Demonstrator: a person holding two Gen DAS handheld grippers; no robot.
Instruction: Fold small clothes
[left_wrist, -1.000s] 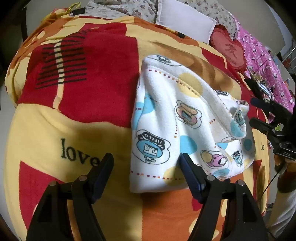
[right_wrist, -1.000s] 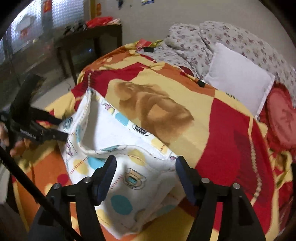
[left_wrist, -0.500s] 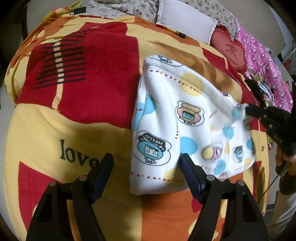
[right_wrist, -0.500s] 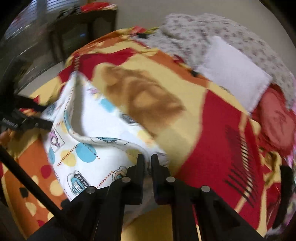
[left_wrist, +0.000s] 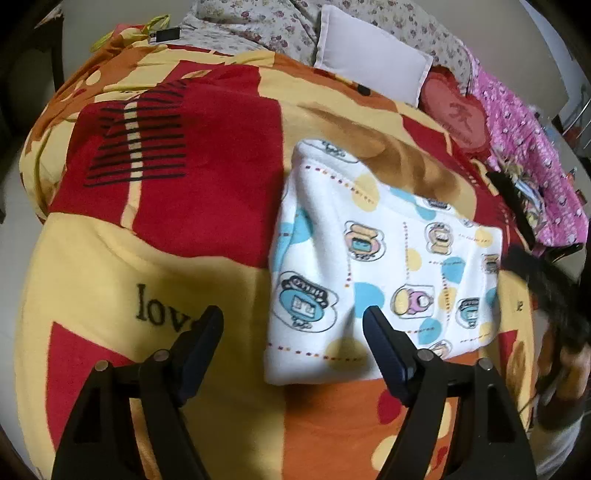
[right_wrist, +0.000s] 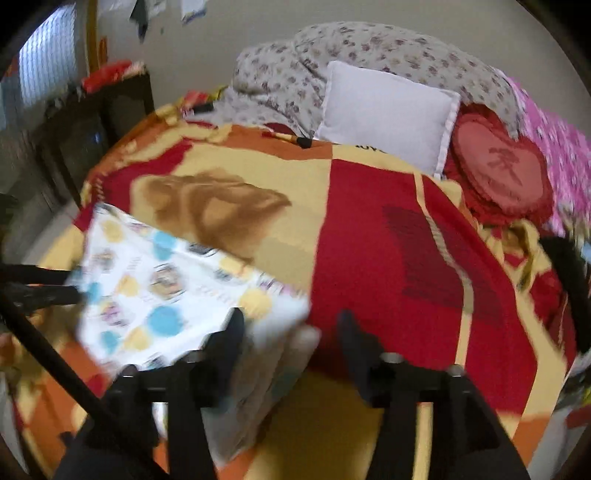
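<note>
Nearest the lens, the left gripper (left_wrist: 293, 326) hangs with its jaws spread wide and empty, its right finger over the near edge of the folded garment (left_wrist: 376, 273), its left finger over the blanket (left_wrist: 147, 266); whether the finger touches the cloth cannot be told. The right gripper (right_wrist: 290, 325), seen through motion blur in its own view, also stands with fingers parted and holding nothing, its left finger over the garment's near right corner (right_wrist: 162, 295).

The garment, white fleece printed with blue and yellow dots and cartoon figures, lies folded into a rough rectangle on the bed, right of centre in the left view. One figure's badge reads "HELLO". The word "love" (left_wrist: 162, 319), partly hidden by a finger, is woven into the yellow panel of the blanket, a patchwork of red, yellow and orange with a brown bear shape.

Farther off lie a white pillow (left_wrist: 369, 66), a red heart-shaped cushion (right_wrist: 498, 170) bearing a character, a floral quilt (right_wrist: 332, 55) and pink bedding (left_wrist: 524, 147). A dark cabinet (right_wrist: 92, 129) stands far left against a pale wall.
</note>
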